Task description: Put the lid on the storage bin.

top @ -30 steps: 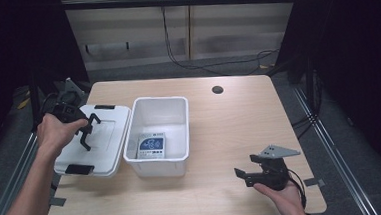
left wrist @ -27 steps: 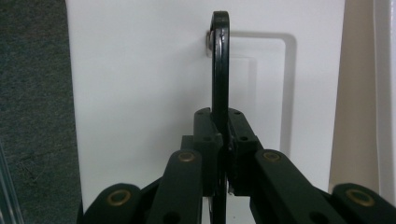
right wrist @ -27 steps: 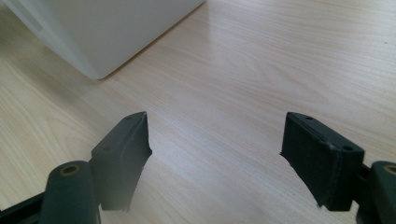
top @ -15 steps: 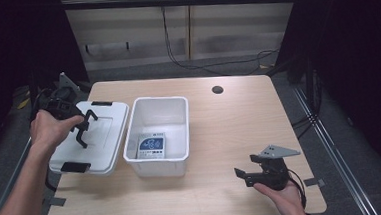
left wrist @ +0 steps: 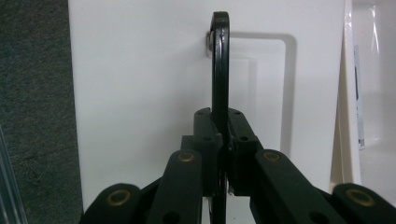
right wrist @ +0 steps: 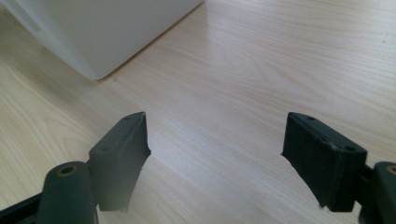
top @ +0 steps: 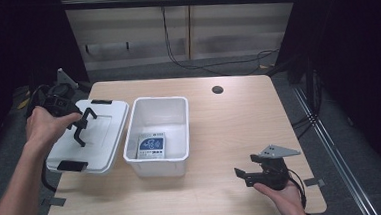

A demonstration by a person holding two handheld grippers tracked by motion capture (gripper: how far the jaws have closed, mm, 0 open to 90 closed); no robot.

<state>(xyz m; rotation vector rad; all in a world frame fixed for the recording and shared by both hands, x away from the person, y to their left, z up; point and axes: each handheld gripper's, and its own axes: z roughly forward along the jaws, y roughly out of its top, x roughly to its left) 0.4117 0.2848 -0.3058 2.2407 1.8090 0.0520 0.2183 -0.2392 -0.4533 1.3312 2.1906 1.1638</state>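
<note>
Closest to me, at about five o'clock on the wooden table, the right gripper rests in the person's hand, jaws spread wide with nothing between them. Farther in, near the centre, a white bin holds a printed packet. At nine o'clock the left gripper is clamped on the black handle of the white lid, lying just beside the bin.
</note>
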